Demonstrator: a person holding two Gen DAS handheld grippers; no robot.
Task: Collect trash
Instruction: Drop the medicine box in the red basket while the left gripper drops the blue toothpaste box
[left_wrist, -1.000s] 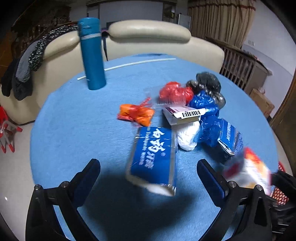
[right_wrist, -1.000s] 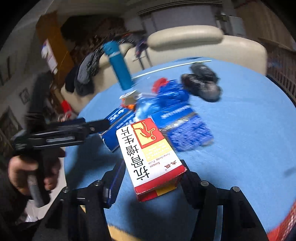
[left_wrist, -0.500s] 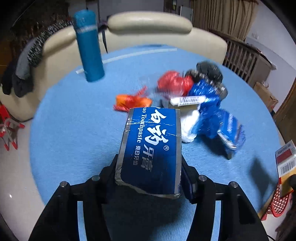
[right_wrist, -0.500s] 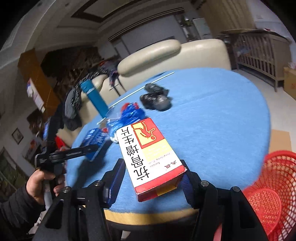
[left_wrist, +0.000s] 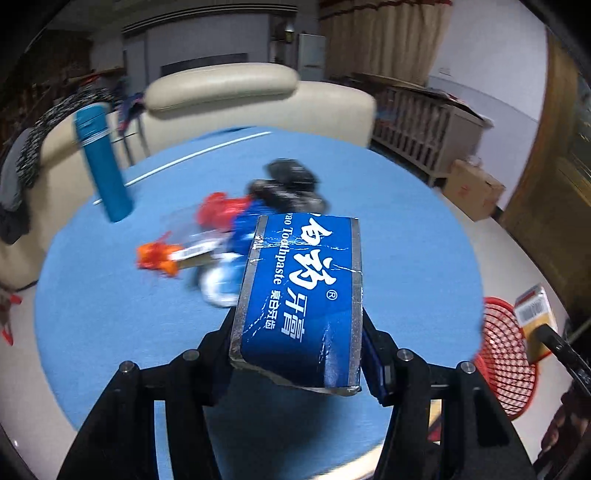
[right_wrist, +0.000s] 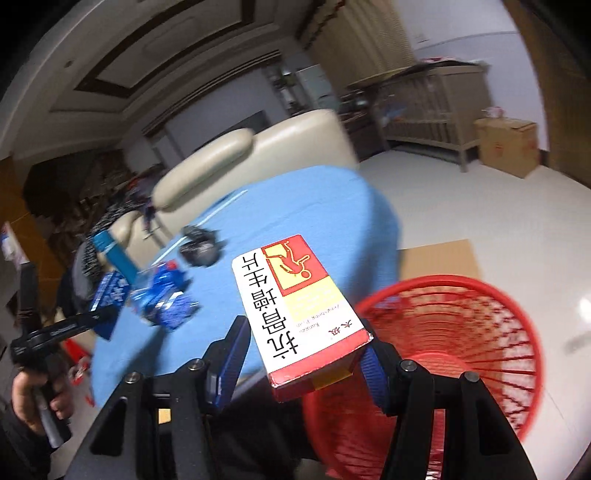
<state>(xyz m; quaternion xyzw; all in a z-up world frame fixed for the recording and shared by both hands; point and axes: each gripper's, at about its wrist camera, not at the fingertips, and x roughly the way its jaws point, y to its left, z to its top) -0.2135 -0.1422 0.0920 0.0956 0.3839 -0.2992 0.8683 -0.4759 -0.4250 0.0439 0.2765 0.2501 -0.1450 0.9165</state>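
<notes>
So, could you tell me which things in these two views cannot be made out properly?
- Left wrist view: the trash pile is motion-blurred, and the toothpaste box hides part of it.
- Right wrist view: the medicine box and right gripper hide the near side of the red basket; its contents cannot be seen.

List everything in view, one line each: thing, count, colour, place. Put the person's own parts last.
toothpaste box: 1, blue, in the left gripper
medicine box: 1, white, red and yellow, in the right gripper
basket: 1, red, on the floor by the table
table: 1, blue top, centre
bottle: 1, blue, upright at the table's far left
trash pile: several blurred pieces, orange, red, blue, white, black, mid-table
sofa: 1, cream, behind the table
cardboard box: 1, brown, on the floor at right
left gripper: 1, black
right gripper: 1, black
hand: 1, on the left gripper's handle
</notes>
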